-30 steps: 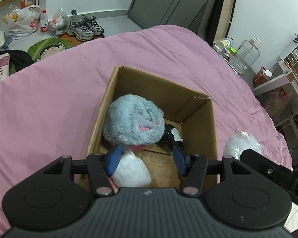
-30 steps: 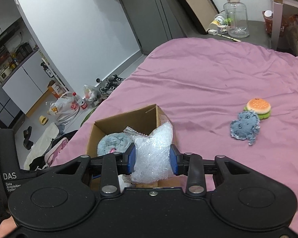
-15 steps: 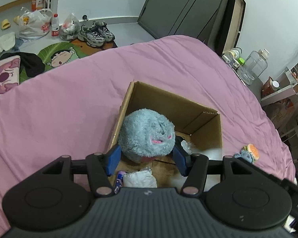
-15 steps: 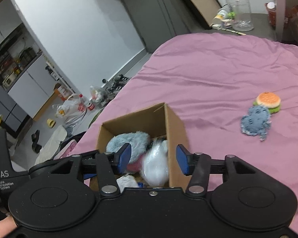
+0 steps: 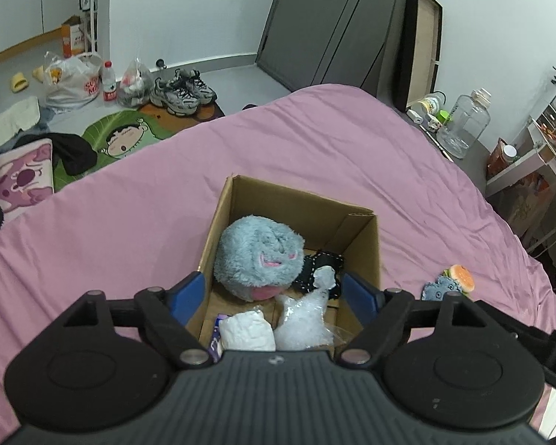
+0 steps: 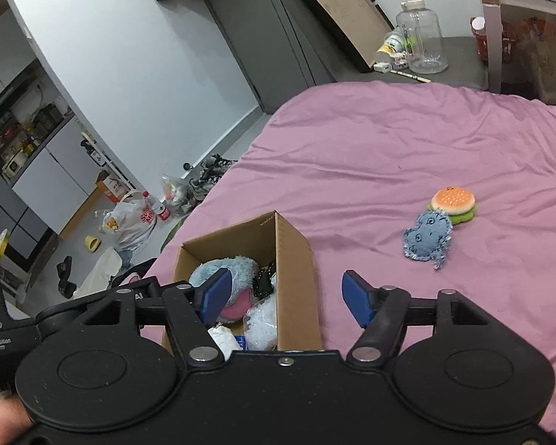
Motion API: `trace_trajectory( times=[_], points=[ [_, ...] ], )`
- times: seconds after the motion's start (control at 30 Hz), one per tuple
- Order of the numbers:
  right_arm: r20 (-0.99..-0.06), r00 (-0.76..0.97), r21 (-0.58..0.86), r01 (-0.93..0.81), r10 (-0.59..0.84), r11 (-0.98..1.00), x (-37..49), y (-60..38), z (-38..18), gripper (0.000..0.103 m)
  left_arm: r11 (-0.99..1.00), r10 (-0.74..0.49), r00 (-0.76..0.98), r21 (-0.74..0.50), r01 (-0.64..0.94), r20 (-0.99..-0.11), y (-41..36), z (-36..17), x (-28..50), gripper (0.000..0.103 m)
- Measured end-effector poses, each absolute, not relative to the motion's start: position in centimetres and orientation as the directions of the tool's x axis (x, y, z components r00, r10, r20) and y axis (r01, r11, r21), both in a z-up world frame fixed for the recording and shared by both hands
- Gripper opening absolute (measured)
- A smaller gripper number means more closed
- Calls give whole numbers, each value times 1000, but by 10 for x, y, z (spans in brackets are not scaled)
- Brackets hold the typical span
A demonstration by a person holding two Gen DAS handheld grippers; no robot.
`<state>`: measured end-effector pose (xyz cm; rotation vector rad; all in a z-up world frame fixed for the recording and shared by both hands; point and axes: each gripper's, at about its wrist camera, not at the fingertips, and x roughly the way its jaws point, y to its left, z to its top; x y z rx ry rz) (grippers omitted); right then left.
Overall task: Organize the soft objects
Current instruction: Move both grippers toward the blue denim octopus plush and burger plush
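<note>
An open cardboard box [image 5: 363, 244] [image 6: 296, 259] sits on the pink bed. Inside lie a fluffy blue plush [image 5: 259, 256] [image 6: 222, 274], a crumpled clear plastic bag [image 5: 304, 322] [image 6: 263, 322], a white soft pack [image 5: 246, 333] and a black item [image 5: 320, 269]. A burger toy [image 6: 453, 202] [image 5: 461, 277] and a blue denim toy [image 6: 428, 236] [image 5: 439, 286] lie on the bed right of the box. My left gripper [image 5: 274, 294] is open and empty above the box's near end. My right gripper [image 6: 287, 296] is open and empty over the box's right wall.
The pink bed sheet [image 5: 129, 200] spreads all around the box. Beyond the bed's far edge the floor holds shoes [image 5: 183, 91], bags [image 5: 70, 81] and a mat. A clear water jug [image 6: 420, 42] stands on a dark surface beyond the bed.
My right gripper opened and let go of the clear plastic bag, which now lies in the box. Both grippers pulled back and up from the box.
</note>
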<state>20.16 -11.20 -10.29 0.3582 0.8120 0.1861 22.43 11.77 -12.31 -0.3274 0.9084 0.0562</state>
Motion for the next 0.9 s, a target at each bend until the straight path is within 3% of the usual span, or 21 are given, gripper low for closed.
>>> trace_trajectory(
  times=[0.27, 0.67, 0.9],
  points=[
    [-646, 707, 390, -17, 287, 921, 187, -142, -83, 83, 964, -86, 635, -225, -142, -768, 95, -99, 212, 81],
    [-622, 730, 421, 8, 283, 907, 173, -189, -71, 95, 981, -103, 648, -186, -61, -755, 56, -71, 202, 90],
    [-613, 738, 459, 43, 281, 888, 171, -222, -75, 96, 984, -113, 648, -175, -32, -753, 32, -63, 201, 95]
  ],
)
